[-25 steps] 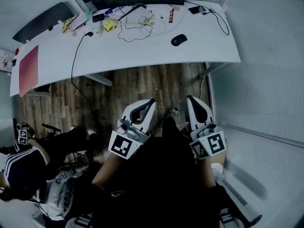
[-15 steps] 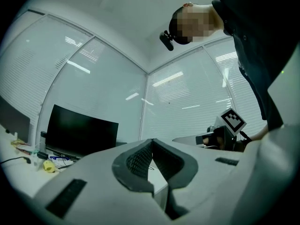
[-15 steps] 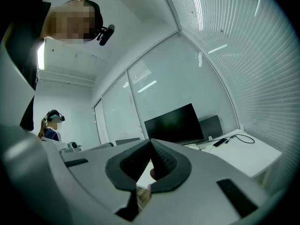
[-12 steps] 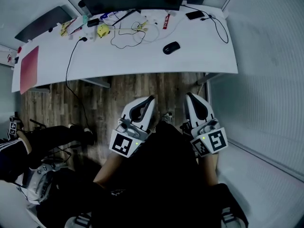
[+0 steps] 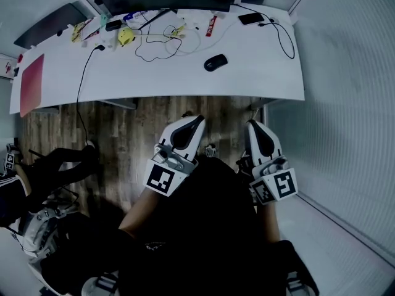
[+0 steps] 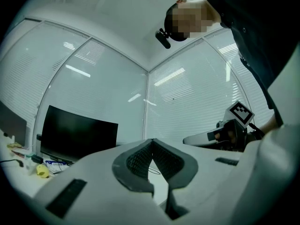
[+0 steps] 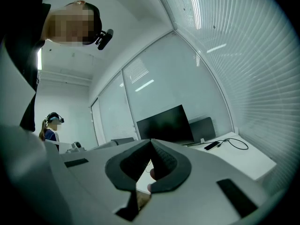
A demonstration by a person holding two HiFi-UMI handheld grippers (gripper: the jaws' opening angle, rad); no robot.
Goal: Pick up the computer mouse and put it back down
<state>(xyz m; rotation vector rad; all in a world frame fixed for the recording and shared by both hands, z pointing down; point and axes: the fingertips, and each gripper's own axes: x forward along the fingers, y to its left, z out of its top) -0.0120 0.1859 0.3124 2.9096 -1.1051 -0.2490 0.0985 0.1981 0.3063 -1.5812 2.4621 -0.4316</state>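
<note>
Mouse: on the white desk, well apart from your grippers
Your left gripper: jaws together, empty
Your right gripper: jaws together, empty

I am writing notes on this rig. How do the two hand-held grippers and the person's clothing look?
Both the left gripper and the right gripper have smooth white shells tapering to a point, with dark ribbed pads lining the jaws. Each carries a white cube with black square markers. The person wears dark clothing.
</note>
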